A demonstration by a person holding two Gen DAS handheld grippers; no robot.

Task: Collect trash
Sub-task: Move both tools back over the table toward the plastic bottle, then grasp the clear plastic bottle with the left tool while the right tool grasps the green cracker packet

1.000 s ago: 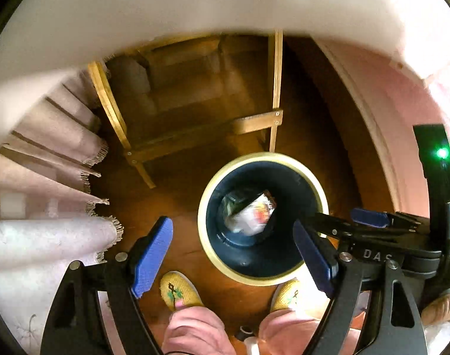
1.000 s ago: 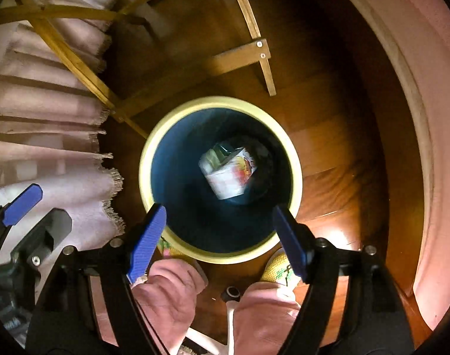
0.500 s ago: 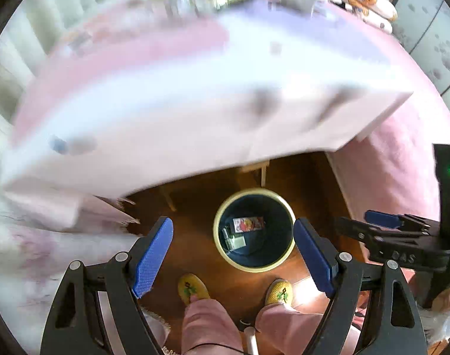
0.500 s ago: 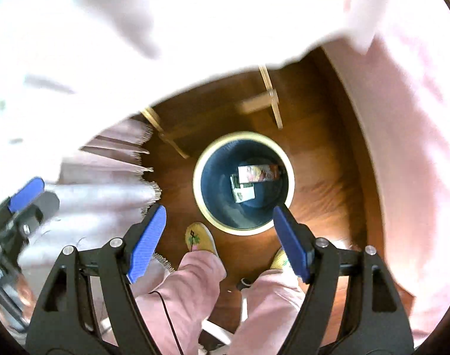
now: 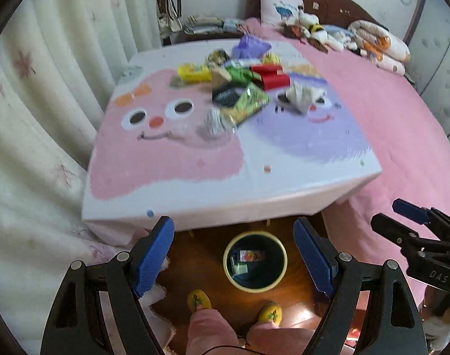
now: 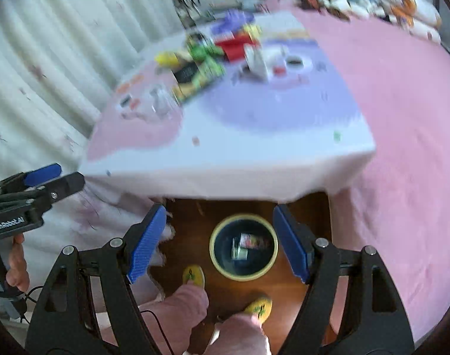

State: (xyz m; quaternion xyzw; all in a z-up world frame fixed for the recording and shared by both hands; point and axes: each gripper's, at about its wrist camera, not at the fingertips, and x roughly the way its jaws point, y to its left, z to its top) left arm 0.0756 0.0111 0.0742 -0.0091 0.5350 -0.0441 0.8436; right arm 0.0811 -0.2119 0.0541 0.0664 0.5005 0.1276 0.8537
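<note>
A pile of trash (image 5: 239, 85), wrappers and small boxes in yellow, green, red and purple, lies at the far middle of a cloth-covered table (image 5: 195, 162); it also shows, blurred, in the right wrist view (image 6: 207, 56). A dark bin with a cream rim (image 5: 255, 261) stands on the wooden floor below the table's near edge, with a few packets inside; it also shows in the right wrist view (image 6: 243, 247). My left gripper (image 5: 234, 260) is open and empty, high above the bin. My right gripper (image 6: 219, 242) is open and empty too.
A pink bed (image 5: 402, 136) runs along the right, with pillows and soft toys at its head. White curtains (image 5: 32, 103) hang on the left. The person's pink-trousered legs and yellow slippers (image 5: 199, 301) stand just before the bin.
Both grippers have risen from just above the bin to well above the table and tilted up. The table top and its trash pile have come into view. Both stay open.
</note>
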